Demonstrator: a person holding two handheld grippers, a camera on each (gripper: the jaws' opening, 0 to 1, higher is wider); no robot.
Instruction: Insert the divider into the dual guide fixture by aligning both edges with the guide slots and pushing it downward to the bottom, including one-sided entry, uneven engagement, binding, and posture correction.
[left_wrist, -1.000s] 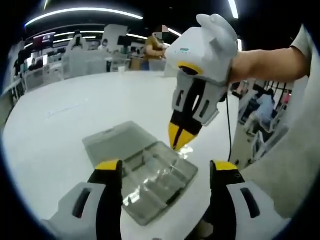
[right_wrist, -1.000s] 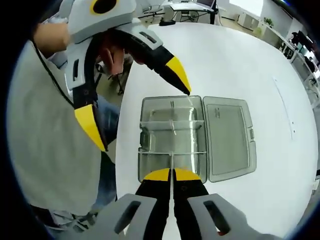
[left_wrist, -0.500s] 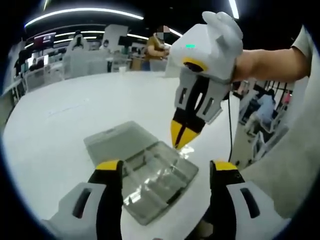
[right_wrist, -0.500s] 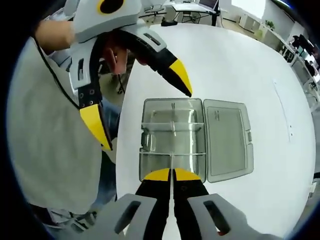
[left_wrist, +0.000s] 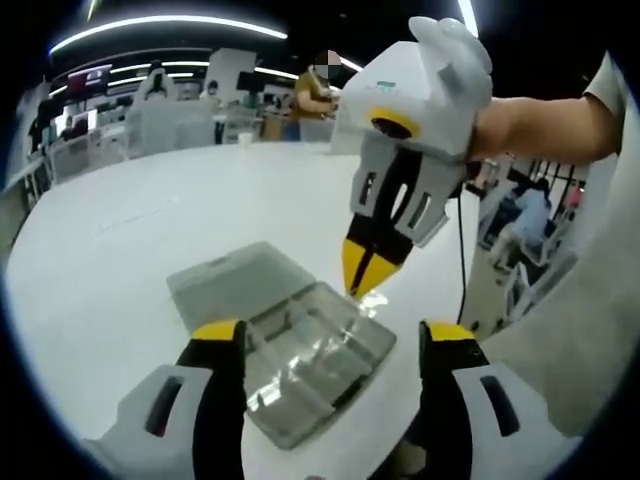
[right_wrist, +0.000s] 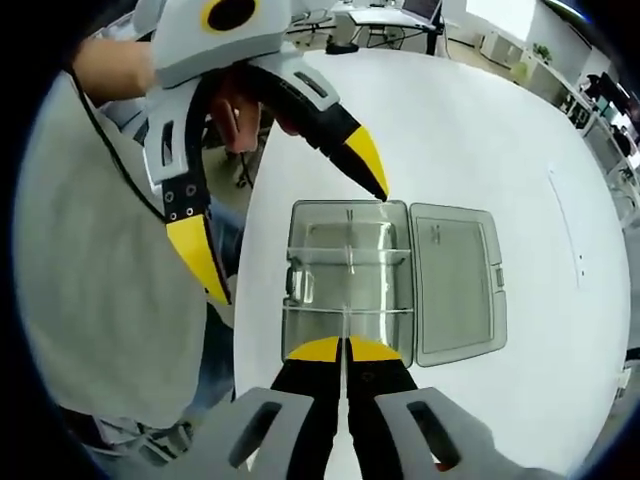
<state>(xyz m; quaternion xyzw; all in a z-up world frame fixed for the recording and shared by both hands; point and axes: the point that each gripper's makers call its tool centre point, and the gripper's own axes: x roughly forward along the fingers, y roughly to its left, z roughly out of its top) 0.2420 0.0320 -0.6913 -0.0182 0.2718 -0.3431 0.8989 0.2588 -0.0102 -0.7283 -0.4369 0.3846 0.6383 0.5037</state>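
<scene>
A: Where's the divider?
B: Pinched edge-on in the right gripper (right_wrist: 345, 352), jaws nearly closed on the thin clear sheet, above the near wall of the box (right_wrist: 345, 275).
A: Seated yet?
B: Not by my reading; 2 slots to catch, then the push down. 1 cross piece already stands inside.
A: And the left gripper (left_wrist: 330, 345)?
B: Wide open, holding nothing, hovering by the box beside its open lid (right_wrist: 455, 280).

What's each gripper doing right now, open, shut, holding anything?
Left gripper: jaws wide open, holding nothing, poised beside the clear box.
Right gripper: jaws shut above the box on a thin clear divider.
</scene>
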